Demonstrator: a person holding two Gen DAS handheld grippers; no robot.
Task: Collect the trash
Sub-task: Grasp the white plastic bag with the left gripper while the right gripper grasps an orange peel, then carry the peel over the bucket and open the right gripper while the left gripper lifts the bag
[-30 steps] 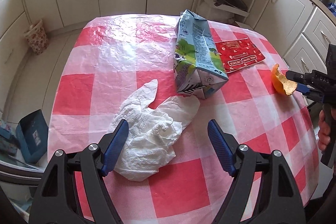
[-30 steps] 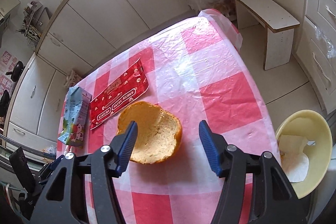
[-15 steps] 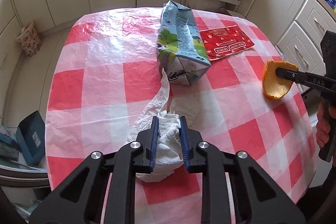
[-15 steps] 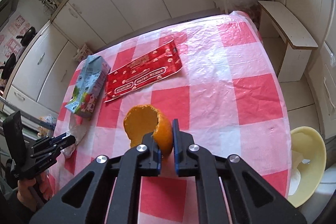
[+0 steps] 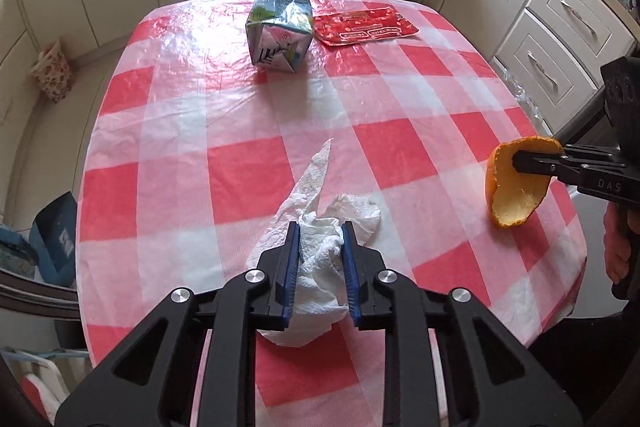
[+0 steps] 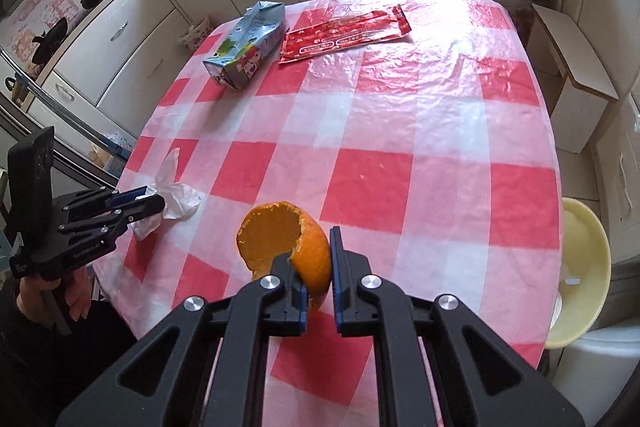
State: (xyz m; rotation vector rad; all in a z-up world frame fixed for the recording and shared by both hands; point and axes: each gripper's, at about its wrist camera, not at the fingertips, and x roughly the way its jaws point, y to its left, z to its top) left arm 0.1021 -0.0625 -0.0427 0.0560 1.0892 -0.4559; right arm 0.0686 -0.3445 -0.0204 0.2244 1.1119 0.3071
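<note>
Beside the table's right edge sits the pale yellow plastic bin, nearest your right gripper clenching the orange peel shell, while your left gripper clamps the crumpled white paper towel farther off.

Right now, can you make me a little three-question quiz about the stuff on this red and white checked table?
1. True or false: the crumpled white paper towel is pinched in the left gripper.
2. What does the right gripper hold? A) the flat red foil wrapper B) the hollow orange peel C) the blue and green drink carton
3. Fill in: the pale yellow bin stands off the table's ____ edge, seen from the right wrist camera.

Key: 1 true. 2 B; the carton and wrapper lie untouched at the far end of the checked tablecloth. 3 right.
</note>
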